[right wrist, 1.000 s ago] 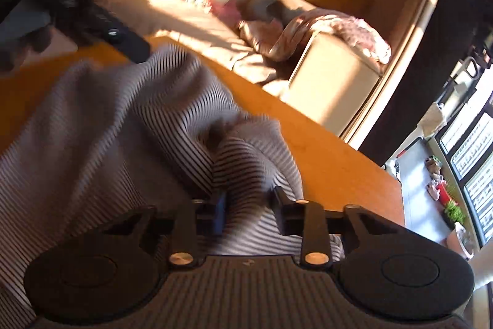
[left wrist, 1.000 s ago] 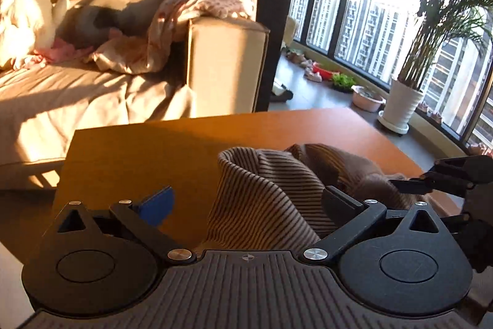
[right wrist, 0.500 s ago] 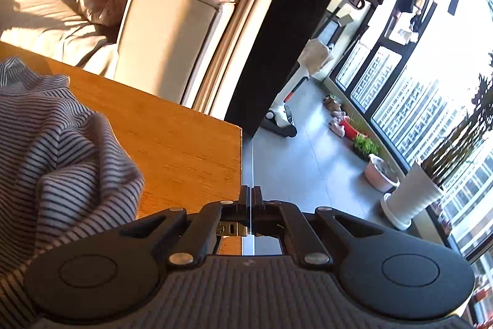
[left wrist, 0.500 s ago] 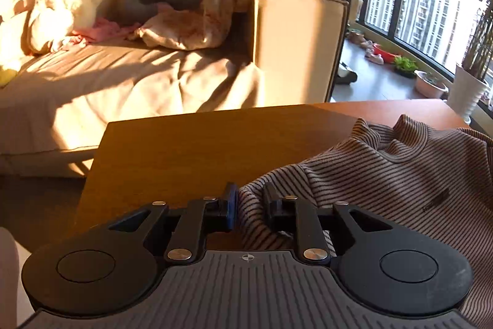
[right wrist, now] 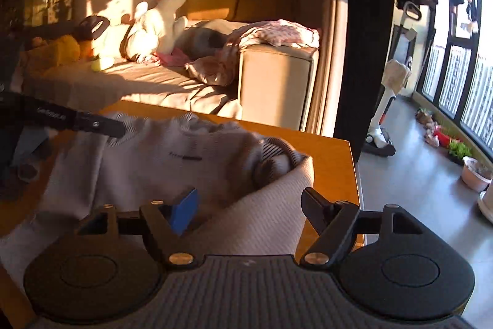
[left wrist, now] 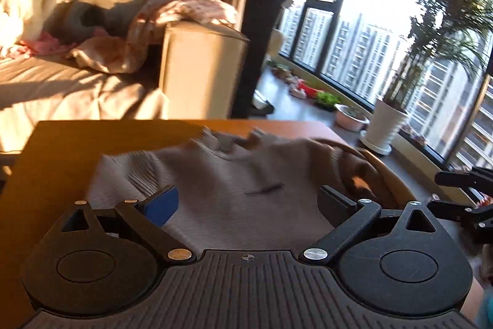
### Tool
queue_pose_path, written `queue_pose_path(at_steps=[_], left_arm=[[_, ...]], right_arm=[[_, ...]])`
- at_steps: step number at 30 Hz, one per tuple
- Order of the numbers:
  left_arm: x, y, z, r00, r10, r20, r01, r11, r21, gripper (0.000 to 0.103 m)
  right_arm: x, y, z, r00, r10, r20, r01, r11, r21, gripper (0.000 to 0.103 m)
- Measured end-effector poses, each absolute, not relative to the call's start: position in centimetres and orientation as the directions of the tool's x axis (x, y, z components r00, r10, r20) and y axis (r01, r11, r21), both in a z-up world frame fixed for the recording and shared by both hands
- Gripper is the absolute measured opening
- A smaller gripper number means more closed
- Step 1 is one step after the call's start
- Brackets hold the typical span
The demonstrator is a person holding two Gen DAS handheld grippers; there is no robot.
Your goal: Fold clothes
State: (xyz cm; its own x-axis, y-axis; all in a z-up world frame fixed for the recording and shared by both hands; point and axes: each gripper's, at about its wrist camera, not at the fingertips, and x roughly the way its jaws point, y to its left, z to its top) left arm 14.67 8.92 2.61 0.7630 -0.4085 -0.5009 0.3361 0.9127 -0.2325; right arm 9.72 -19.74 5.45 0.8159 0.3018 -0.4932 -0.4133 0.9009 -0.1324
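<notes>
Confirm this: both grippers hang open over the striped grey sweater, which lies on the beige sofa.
Not the sofa. The striped grey sweater lies on the orange wooden table, as the left wrist view shows. Left gripper and right gripper do have open jaws.

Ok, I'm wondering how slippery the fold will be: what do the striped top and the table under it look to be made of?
The finely striped grey-brown top looks like a soft ribbed knit, matte: it slumps in rounded folds and has a ribbed neckline. Fibre can't be told. The orange-brown table looks like smooth wood or wood veneer with a satin finish, given its flat even surface and crisp edge.
</notes>
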Motion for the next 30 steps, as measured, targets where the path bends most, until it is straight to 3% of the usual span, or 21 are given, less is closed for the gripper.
queue_pose_path(at_steps=[3,5,6,7,10,13,15,18,22,25,30], left_arm=[[12.1,6.4,1.2,0.729,-0.468,-0.499,0.422,0.882,-0.212,0.101],[10.7,5.3,0.7,0.721,-0.486,-0.493,0.450,0.871,-0.200,0.103],[10.3,5.1,0.6,0.718,-0.492,-0.493,0.453,0.867,-0.206,0.103],[10.0,5.1,0.5,0.713,-0.496,-0.495,0.452,0.865,-0.217,0.103],[9.2,6.2,0.9,0.723,-0.481,-0.496,0.432,0.875,-0.218,0.103],[8.9,8.3,1.5,0.750,-0.446,-0.489,0.394,0.894,-0.211,0.103],[9.0,9.6,1.7,0.758,-0.434,-0.487,0.373,0.901,-0.222,0.103],[9.2,10.9,2.0,0.763,-0.430,-0.482,0.360,0.903,-0.236,0.103],[9.1,11.4,2.1,0.757,-0.442,-0.481,0.372,0.897,-0.239,0.103],[8.5,11.2,2.0,0.737,-0.457,-0.498,0.408,0.888,-0.211,0.103],[6.3,10.5,1.5,0.728,-0.438,-0.527,0.472,0.878,-0.078,0.103]], right_arm=[[4.7,-17.0,3.4,0.776,0.314,-0.548,-0.519,0.811,-0.269,0.066],[3.8,-15.5,1.6,0.784,0.254,-0.567,-0.511,0.782,-0.356,0.055],[3.7,-15.0,0.7,0.794,0.214,-0.569,-0.493,0.774,-0.397,0.029],[3.9,-14.8,0.1,0.801,0.182,-0.571,-0.474,0.776,-0.417,0.011],[6.7,-17.1,0.8,0.794,0.148,-0.590,-0.403,0.854,-0.329,0.003],[9.8,-20.3,4.9,0.866,0.042,-0.499,-0.272,0.876,-0.399,0.003],[12.5,-23.8,9.4,0.923,-0.097,-0.372,-0.079,0.900,-0.429,0.003],[16.0,-28.3,15.9,0.939,-0.195,-0.283,0.098,0.941,-0.323,0.003],[18.2,-26.1,19.5,0.955,-0.101,-0.279,0.019,0.959,-0.282,0.003],[19.2,-21.4,20.4,0.947,0.063,-0.315,-0.138,0.965,-0.224,0.003],[21.9,-11.7,20.2,0.898,0.273,-0.344,-0.358,0.909,-0.212,0.003]])
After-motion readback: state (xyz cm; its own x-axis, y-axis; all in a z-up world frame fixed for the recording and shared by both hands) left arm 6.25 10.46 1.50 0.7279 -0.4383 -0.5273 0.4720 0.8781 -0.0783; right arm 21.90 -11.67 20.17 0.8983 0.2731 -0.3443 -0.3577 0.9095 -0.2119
